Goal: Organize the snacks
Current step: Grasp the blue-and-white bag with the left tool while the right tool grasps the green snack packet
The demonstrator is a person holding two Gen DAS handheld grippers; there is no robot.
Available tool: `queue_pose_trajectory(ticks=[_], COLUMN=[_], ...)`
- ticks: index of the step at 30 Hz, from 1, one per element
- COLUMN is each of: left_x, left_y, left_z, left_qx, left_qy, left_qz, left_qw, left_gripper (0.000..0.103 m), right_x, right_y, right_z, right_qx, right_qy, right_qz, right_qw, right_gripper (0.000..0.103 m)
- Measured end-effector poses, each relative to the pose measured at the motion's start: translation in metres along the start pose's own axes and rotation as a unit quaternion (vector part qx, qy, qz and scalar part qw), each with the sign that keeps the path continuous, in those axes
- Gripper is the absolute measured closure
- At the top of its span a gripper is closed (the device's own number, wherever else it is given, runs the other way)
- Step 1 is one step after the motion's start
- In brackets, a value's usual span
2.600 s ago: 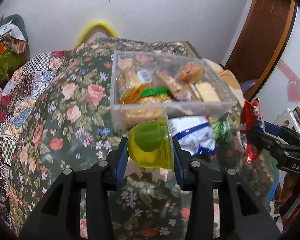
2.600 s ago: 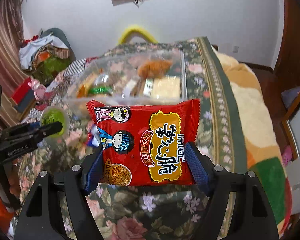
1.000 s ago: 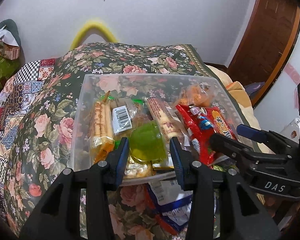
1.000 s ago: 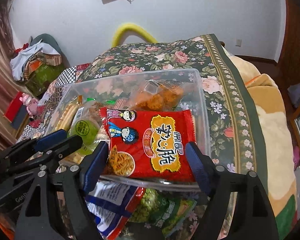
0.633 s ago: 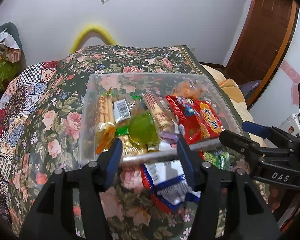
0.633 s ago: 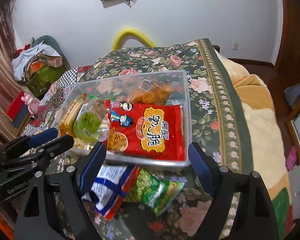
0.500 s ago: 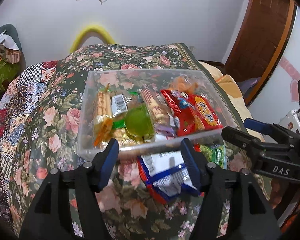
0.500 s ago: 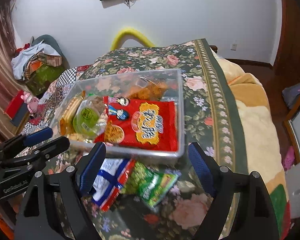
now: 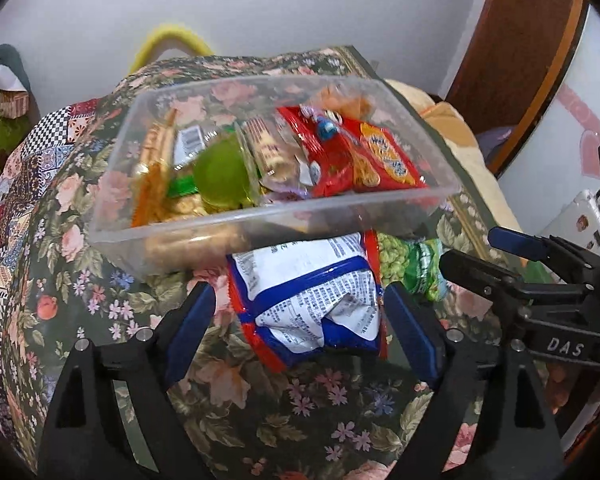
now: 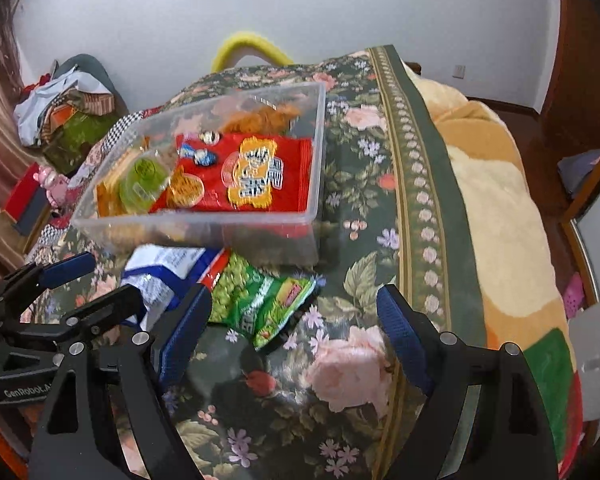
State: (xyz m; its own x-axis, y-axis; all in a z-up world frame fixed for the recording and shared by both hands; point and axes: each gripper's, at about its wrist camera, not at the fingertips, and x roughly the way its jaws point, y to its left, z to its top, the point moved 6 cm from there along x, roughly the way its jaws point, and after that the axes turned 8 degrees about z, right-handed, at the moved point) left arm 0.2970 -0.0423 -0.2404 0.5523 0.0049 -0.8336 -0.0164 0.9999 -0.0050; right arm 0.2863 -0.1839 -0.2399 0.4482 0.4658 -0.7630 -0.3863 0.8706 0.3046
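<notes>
Covering bed, floral blanket [image 10: 360, 208] bears clear bin [image 9: 260, 216]. Inside bin: red noodle packet [image 10: 252, 176], green jelly cup [image 9: 220, 176]. Just before bin: white-blue packet [image 9: 312, 292], green pea bag [image 10: 260, 300]. Left gripper [image 9: 300, 320] jaws opening, white-blue packet between, pads apart from it. Right gripper [image 10: 292, 320] spread wide, gripping nothing.

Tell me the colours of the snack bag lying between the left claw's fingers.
White with blue bands and red edges, clearest in the left wrist view.
</notes>
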Motion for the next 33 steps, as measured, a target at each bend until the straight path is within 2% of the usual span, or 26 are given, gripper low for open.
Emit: queue_pose_trajectory(ticks=[6,11,15,18,23,27,30,32,33], left_x=[0.021,0.037,0.041,0.041,0.032,0.024,0.014,0.007,0.004], left_y=[0.001,0.002,0.003,0.003,0.010,0.017,0.022,0.027,0.028], left_z=[0.000,-0.001,-0.003,-0.005,-0.014,-0.017,-0.021,-0.021,-0.021], left_qx=[-0.016,-0.033,-0.041,-0.035,-0.002,0.010,0.015,0.013,0.012], left_qy=[0.018,0.027,0.025,0.021,-0.001,-0.010,-0.020,-0.027,-0.029], left_qz=[-0.016,-0.038,-0.059,-0.072,-0.027,-0.011,0.000,0.001,0.001], left_qw=[0.9996,0.9984,0.9971,0.9965,0.9996,0.9998,0.9997,0.9996,0.9995], left_gripper=[0.012,0.005,0.005,0.012,0.018,0.020,0.020,0.020,0.020], right_x=[0.015,0.023,0.026,0.028,0.035,0.038,0.041,0.041,0.040], right_y=[-0.008,-0.013,-0.013,-0.011,0.001,0.009,0.016,0.023,0.026], right_z=[-0.007,-0.011,-0.011,-0.010,-0.011,-0.009,-0.007,-0.007,-0.008], right_qx=[0.016,0.021,0.025,0.019,-0.009,-0.013,-0.014,-0.019,-0.023], right_qy=[0.015,0.022,0.022,0.024,0.030,0.030,0.030,0.033,0.034], right_qz=[0.003,0.009,0.019,0.020,0.012,0.022,0.035,0.049,0.050], right_qw=[1.000,0.999,0.999,0.999,0.999,0.999,0.999,0.998,0.998], right_gripper=[0.020,0.020,0.020,0.020,0.020,0.023,0.042,0.069,0.072])
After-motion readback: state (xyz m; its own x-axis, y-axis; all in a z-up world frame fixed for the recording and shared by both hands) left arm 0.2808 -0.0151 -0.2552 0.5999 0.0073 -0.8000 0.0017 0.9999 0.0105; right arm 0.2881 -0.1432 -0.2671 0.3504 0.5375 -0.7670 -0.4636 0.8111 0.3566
